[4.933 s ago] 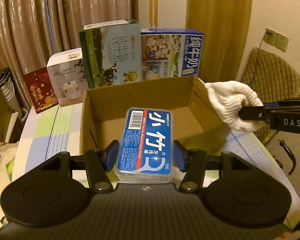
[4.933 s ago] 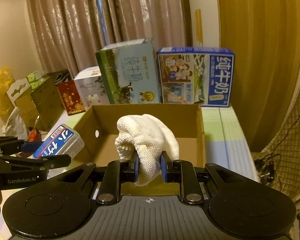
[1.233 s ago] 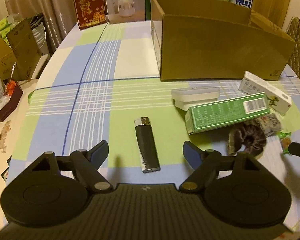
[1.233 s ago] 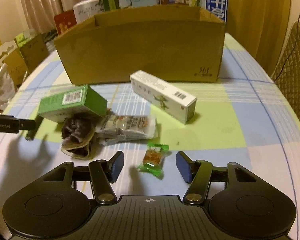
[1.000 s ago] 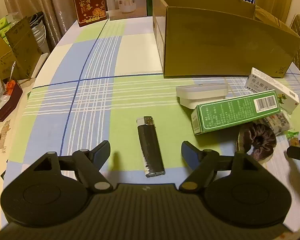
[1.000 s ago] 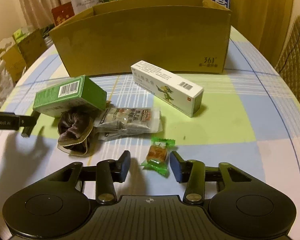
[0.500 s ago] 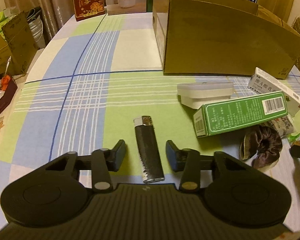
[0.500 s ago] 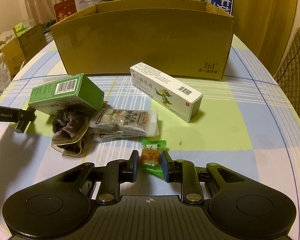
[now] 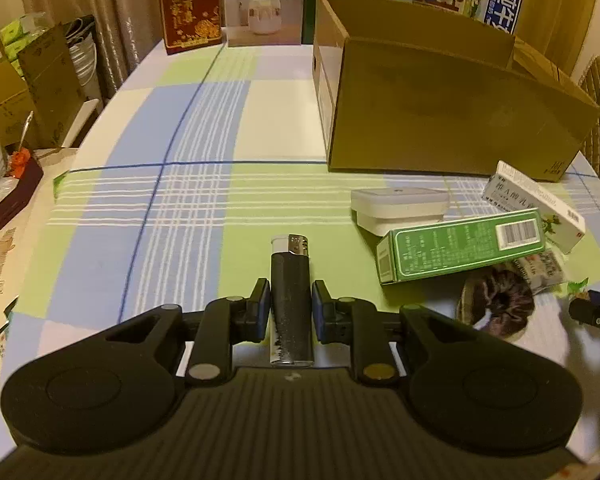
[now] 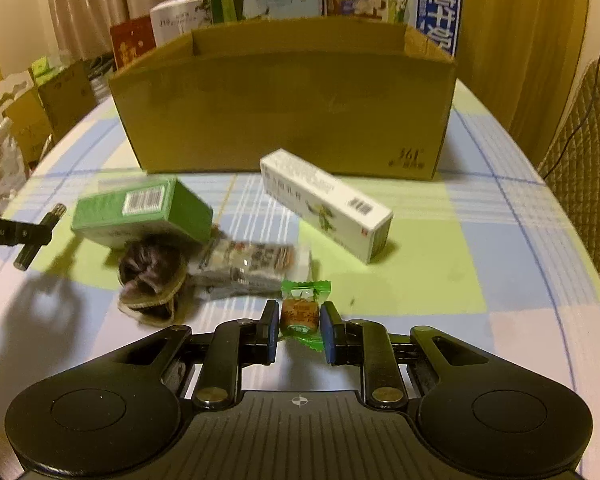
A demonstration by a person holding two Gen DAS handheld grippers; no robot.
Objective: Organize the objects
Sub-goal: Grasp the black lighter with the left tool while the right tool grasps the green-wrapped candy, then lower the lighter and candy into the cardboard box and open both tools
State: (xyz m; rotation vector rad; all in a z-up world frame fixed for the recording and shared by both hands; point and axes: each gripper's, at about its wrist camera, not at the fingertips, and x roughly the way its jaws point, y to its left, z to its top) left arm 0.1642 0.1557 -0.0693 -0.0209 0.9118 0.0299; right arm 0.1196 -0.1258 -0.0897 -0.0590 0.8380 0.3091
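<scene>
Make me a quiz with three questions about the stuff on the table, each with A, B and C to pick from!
1. Where is the hair scrunchie?
A. in the cardboard box
B. in front of the green box, touching it
C. on the chair

2. What colour is the candy wrapper?
A. green
B. red
C. blue

3. What is the left gripper doing?
A. wide open over bare cloth
B. holding a spoon
C. shut on the lighter

Answers:
1 B: it lies on the tablecloth against the green box, outside the cardboard box.
2 A: its twisted ends are green, between the right gripper's fingers.
3 C: both fingers press the lighter's dark sides.
</scene>
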